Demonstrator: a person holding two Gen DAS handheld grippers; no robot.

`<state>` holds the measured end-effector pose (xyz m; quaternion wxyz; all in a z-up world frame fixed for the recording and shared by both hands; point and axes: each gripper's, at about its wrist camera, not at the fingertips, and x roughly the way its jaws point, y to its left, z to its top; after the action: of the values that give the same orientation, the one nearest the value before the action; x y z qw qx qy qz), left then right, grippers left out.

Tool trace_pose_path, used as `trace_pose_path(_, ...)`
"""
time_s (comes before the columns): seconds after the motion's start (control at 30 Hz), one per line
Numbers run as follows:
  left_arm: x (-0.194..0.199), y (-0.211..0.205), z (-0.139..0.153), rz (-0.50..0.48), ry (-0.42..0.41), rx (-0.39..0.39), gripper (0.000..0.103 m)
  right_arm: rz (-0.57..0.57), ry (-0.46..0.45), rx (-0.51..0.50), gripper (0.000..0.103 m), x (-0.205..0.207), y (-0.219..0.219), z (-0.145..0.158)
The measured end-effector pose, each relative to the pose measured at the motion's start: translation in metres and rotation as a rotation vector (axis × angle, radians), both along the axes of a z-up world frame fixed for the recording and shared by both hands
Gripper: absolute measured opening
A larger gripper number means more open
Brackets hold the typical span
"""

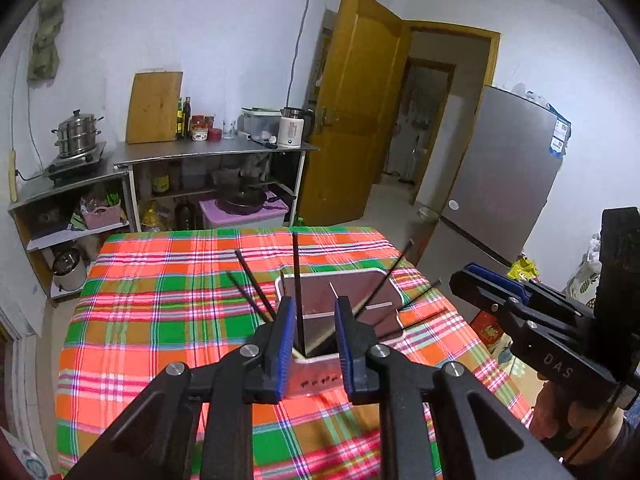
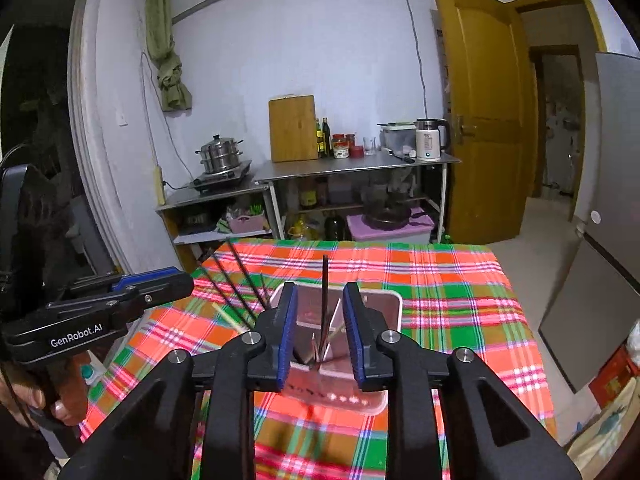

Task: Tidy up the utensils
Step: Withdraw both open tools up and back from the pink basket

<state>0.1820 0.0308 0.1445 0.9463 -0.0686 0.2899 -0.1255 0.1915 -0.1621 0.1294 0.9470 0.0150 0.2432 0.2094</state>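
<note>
On the plaid-covered table (image 1: 160, 280) stands a metal utensil holder (image 1: 320, 376) with dark chopsticks (image 1: 297, 280) fanning out of it. The left tool (image 1: 312, 340) and the right tool (image 2: 320, 328) both hover over its rim, released, jaws apart and grasping nothing.

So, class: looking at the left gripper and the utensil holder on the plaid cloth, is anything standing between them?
Nothing visible blocks it. The left gripper, open, hangs just above the utensil holder; only the black chopsticks already standing in the holder rise between its fingers.
</note>
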Motion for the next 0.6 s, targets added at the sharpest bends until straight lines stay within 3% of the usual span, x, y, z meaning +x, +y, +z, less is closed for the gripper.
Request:
trace_pose_path(0.13, -0.022, -0.005, -0.009, 0.005, -0.010, -0.003, 0.029, -0.005, 0.008, -0.001, 0.027, -0.017, -0.003, -0.009)
trace_pose_path(0.6, -0.082, -0.022, -0.050, 0.012, -0.041, 0.018, 0.029, -0.022, 0.025, 0.008, 0.027, -0.068, -0.014, -0.043)
